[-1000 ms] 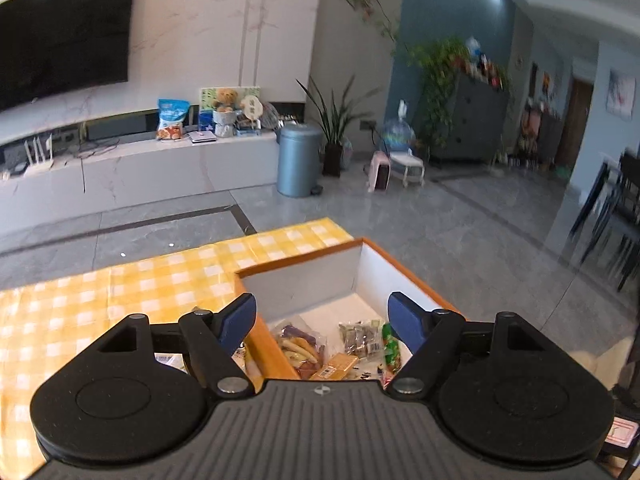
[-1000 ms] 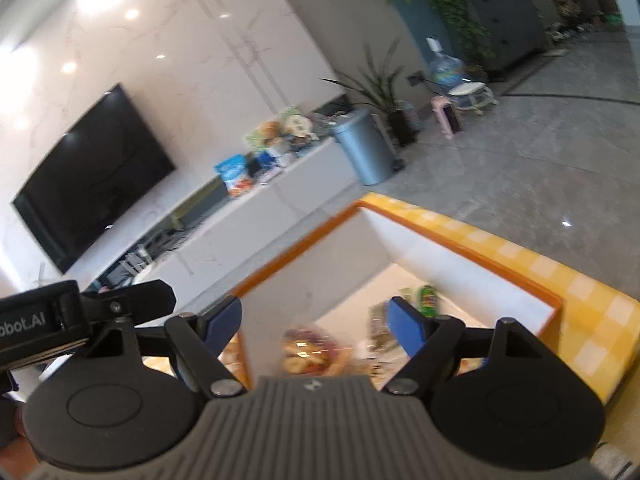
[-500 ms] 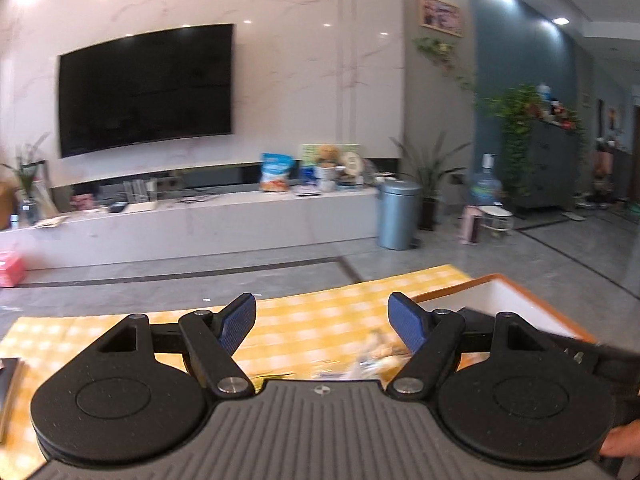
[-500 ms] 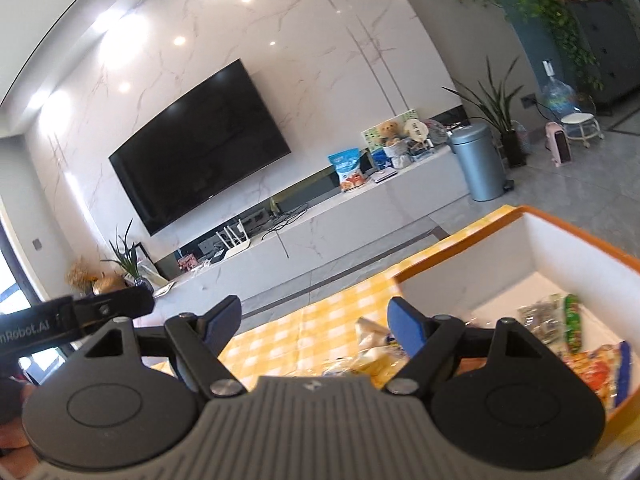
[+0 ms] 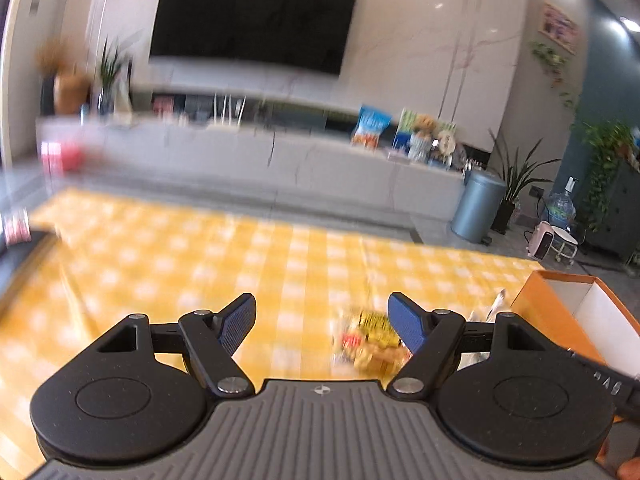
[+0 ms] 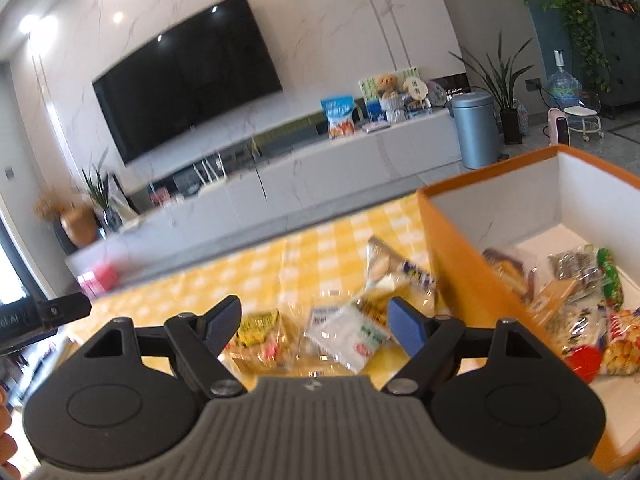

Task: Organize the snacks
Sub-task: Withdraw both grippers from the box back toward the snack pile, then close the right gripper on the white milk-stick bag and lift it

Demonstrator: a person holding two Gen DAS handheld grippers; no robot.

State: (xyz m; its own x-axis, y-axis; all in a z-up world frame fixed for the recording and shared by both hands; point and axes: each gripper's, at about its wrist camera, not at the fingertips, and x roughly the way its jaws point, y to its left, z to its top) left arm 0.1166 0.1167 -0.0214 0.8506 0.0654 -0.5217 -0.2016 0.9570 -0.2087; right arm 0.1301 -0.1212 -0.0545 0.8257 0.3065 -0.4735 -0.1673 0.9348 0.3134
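Note:
An orange box (image 6: 460, 248) with white inside walls stands on the yellow checked tablecloth (image 6: 256, 276) and holds several snack packets (image 6: 576, 300). A few loose packets lie left of it: a white one (image 6: 348, 332), a yellow one (image 6: 260, 332) and a bread packet (image 6: 396, 272). My right gripper (image 6: 312, 320) is open and empty just above them. My left gripper (image 5: 322, 322) is open and empty over the cloth (image 5: 200, 264), with a yellow snack packet (image 5: 372, 340) by its right finger. The box corner (image 5: 560, 304) shows at its right.
Beyond the table stands a long white TV cabinet (image 6: 300, 176) with a black TV (image 6: 188, 76) above it. A grey bin (image 6: 478, 132) and potted plants (image 6: 504, 80) stand to the right. A dark object (image 5: 16, 252) lies at the table's left edge.
Both grippers have swung left, away from above the box, toward the loose packets on the cloth. Both stay open and empty.

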